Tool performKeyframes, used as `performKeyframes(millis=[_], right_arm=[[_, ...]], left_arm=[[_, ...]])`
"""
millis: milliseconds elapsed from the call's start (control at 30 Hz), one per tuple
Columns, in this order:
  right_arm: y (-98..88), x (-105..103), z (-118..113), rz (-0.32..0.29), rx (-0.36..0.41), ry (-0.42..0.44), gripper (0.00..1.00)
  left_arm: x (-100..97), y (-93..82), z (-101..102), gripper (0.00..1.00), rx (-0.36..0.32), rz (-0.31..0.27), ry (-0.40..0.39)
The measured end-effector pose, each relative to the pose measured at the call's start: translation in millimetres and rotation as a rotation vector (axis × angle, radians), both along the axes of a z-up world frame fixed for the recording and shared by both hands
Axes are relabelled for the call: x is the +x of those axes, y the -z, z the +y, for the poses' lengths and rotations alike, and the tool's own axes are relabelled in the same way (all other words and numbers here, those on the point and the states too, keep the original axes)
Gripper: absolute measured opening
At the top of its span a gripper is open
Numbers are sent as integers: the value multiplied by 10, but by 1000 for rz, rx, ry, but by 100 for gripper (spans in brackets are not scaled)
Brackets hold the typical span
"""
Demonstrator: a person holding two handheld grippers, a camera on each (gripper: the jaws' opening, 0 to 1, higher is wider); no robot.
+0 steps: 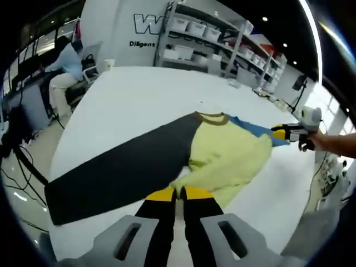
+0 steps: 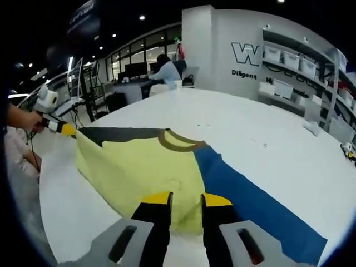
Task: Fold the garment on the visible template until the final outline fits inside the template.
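Gripping the yellow garment [image 1: 225, 156] are both grippers.

Garment [image 1: 222, 153]: long-sleeved shirt, pale yellow body, brown collar [image 2: 177, 142], one dark grey sleeve [image 1: 117, 169], one blue sleeve [image 2: 250, 200]. Lies on the white table [image 1: 139, 94], body bunched, both sleeves stretched outward flat.

Wide bare tabletop [image 1: 139, 94] beyond the garment [image 1: 222, 156], open for passing; shelves [image 1: 222, 41] and a seated person [image 1: 64, 69] crowd the frame's top.
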State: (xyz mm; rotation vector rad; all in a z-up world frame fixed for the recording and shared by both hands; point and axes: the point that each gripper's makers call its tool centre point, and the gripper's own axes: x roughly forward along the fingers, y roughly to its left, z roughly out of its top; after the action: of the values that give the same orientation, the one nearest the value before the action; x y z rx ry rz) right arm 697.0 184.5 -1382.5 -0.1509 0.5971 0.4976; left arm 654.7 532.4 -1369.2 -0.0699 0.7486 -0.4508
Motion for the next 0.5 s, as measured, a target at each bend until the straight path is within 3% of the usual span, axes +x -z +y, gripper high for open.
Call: performKeyframes(millis=[167,200,333,500], right_arm=[[123,-141,-3,24,20,22,29],[209,-257,54,59,34,5,29],[367,-430,171,101,22,-43,29],[487,-533,286,146,41,-44,30]], left_arm=[[40,36,18,3,11,3,3],[53,37,26,3,4,6,-4],[49,55,29,3,6,12,2],[41,61,36,3,2,19,6]])
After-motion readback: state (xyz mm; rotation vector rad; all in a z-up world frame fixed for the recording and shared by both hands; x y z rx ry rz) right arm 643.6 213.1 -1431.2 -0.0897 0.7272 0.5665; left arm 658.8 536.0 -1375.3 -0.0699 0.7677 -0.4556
